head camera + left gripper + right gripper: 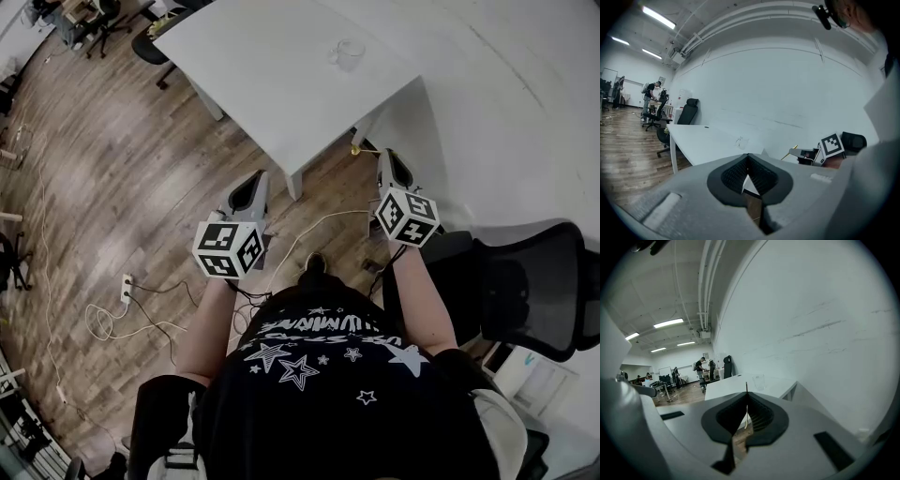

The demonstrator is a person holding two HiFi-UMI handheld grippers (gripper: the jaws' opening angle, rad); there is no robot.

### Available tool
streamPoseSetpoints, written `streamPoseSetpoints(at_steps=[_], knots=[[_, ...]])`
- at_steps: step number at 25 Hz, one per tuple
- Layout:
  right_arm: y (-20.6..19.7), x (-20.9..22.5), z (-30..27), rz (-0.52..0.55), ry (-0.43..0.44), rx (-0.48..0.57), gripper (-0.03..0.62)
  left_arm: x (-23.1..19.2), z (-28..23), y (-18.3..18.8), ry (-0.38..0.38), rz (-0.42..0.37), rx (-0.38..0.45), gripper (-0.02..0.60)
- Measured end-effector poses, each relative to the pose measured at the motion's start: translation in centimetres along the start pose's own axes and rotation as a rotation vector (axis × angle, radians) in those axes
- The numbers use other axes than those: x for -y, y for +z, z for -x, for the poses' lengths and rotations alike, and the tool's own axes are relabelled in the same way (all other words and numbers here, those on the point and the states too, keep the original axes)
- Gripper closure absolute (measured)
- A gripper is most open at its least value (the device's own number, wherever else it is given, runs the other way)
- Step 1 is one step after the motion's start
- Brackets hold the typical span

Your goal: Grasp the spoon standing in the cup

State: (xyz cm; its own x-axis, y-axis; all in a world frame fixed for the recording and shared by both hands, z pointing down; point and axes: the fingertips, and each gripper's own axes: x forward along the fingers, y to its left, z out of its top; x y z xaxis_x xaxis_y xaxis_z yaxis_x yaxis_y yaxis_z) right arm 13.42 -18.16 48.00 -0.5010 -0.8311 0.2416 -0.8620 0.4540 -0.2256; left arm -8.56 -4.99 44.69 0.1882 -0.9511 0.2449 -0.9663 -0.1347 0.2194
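A clear glass cup (347,53) stands alone on the white table (272,75), with no spoon in it. It also shows in the left gripper view as a faint cup (740,141), and in the right gripper view as a cup (759,381). My right gripper (382,152) hangs off the table's near corner, shut on a thin gold spoon (361,149) that sticks out leftward from its tips. The same spoon (746,420) runs up between the jaws of the right gripper (746,393). From the left gripper view the spoon (792,149) pokes out of the right gripper (806,153). My left gripper (260,174) is shut and holds nothing.
A black mesh office chair (534,291) stands close on my right. Cables and a power strip (125,289) lie on the wooden floor to the left. The table's leg (293,183) is between the grippers. A white wall (825,310) runs along the right. People work at far desks (651,101).
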Motion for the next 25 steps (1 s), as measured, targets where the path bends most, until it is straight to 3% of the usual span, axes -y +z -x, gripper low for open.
streamPoseSetpoints(at_steps=[25], knots=[[-5.3, -10.9, 13.6, 0.025, 0.046, 0.005, 0.58, 0.4, 17.7, -4.6, 0.034, 0.019, 0.026, 0.575]])
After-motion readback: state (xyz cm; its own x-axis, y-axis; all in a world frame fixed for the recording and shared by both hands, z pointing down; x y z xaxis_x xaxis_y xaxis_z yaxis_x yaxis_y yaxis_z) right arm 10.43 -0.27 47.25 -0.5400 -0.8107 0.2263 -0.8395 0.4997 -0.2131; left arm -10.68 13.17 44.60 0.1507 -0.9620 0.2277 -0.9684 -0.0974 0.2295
